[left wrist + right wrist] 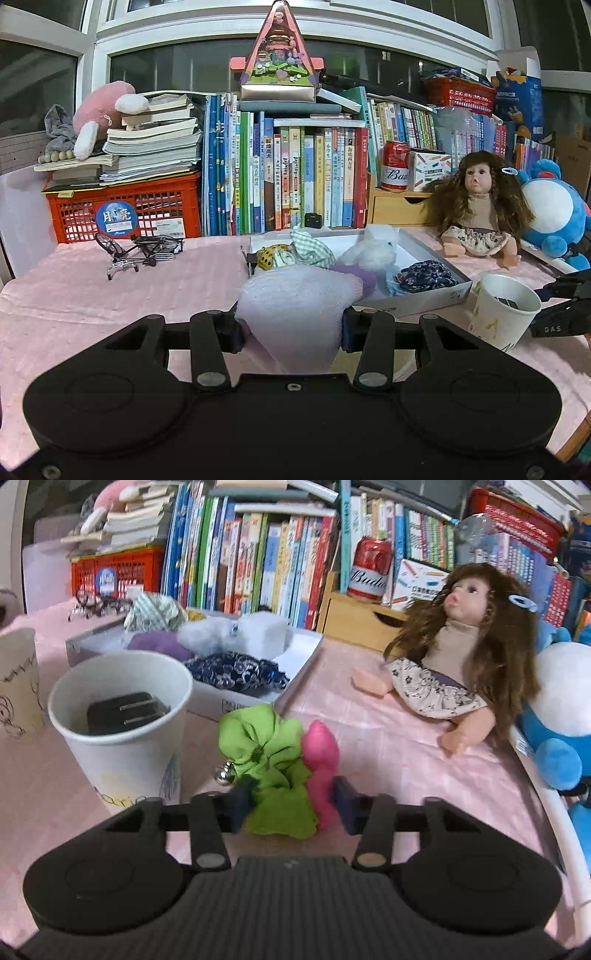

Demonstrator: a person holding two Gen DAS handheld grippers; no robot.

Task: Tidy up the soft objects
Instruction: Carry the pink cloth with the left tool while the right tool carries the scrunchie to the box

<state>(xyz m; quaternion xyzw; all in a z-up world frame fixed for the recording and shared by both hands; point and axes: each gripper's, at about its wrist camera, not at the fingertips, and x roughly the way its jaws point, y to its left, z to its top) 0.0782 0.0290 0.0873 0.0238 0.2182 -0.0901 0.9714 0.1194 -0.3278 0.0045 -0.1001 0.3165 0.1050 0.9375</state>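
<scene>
The left hand-held gripper (291, 326) pinches a pale lilac knitted sock (295, 302), bulging and rounded, just before the white box (424, 301) of soft things. The right hand-held gripper (288, 803) pinches a crumpled lime-green and pink cloth toy (275, 760) above the pink-covered bench (399, 746).

In the left wrist view, an open box (424, 301) sits at frame centre on the worktop (166, 280), with several soft bundles lying in it. A paper cup (498, 317) stands to its lower right, and a doll (480, 206) sits behind that, against the row of books (295, 170). A model bicycle (138, 251) lies at left, before a crate (122, 206). In the right wrist view, the cup holds what may be a plug (123, 710).
</scene>
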